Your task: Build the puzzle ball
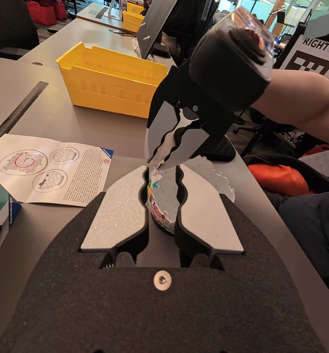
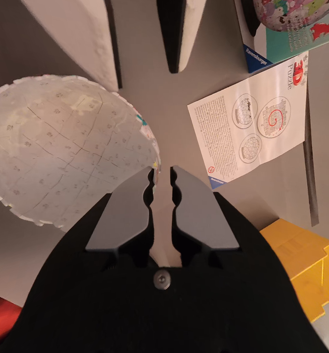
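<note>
on the grey table (image 1: 102, 131), the partly built puzzle ball (image 1: 164, 198), a curved shell with a white numbered inside and a colourful outside, stands between the fingers of the left gripper (image 1: 162, 169), whose jaws straddle its wall; whether they clamp it cannot be told. the right gripper (image 1: 156, 162), jaws slightly parted and empty, points down at the shell's upper rim. an instruction sheet (image 1: 50, 170), a puzzle box (image 2: 286, 38) and a yellow bin (image 1: 110, 82) lie nearby.

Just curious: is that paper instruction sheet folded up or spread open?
Spread open: the instruction sheet lies flat on the table, creases and all three diagrams showing.
</note>
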{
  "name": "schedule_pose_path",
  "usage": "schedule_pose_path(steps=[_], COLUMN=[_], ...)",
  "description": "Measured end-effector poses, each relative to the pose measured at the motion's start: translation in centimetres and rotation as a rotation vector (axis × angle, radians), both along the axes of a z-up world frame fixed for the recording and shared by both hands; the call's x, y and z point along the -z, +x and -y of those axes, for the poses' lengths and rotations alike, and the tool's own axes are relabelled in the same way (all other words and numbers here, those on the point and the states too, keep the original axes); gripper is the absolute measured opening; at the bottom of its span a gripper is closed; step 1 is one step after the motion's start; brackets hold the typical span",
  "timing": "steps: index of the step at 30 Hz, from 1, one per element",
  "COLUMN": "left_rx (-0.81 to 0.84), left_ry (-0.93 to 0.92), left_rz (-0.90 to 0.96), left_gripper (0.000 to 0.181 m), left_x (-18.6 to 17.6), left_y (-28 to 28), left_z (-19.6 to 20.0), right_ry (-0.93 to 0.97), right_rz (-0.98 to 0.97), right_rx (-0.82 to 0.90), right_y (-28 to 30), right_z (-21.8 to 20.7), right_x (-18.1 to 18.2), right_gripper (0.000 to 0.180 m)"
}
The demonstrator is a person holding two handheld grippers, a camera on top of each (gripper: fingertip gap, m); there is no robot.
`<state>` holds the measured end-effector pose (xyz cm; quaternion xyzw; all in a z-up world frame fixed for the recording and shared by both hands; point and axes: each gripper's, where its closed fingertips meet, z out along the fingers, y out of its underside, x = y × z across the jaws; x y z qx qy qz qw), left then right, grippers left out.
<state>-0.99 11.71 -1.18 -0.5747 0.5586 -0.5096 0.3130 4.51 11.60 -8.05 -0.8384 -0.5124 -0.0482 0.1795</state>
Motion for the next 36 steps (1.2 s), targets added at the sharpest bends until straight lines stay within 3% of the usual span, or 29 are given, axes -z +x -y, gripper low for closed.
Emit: schedule_pose_path(steps=[4,13,36], left_rx=[0.003,0.004,0.013], left_ry=[0.004,0.015,0.017], left_rz=[-0.001,0.001,-0.012], left_gripper=[0.026,0.025,0.025], left_x=[0.0,-0.2,0.0], left_y=[0.0,0.1,0.2], left_z=[0.1,0.2,0.4], right_ry=[-0.022,-0.013,0.030], right_rz=[-0.017,-0.021,0.090], right_rx=[0.004,0.013,0.014], right_y=[-0.2,-0.2,0.4], right_z=[0.2,0.2,-0.2], right_x=[0.2,0.2,-0.8], right_gripper=[0.007,0.006,0.014])
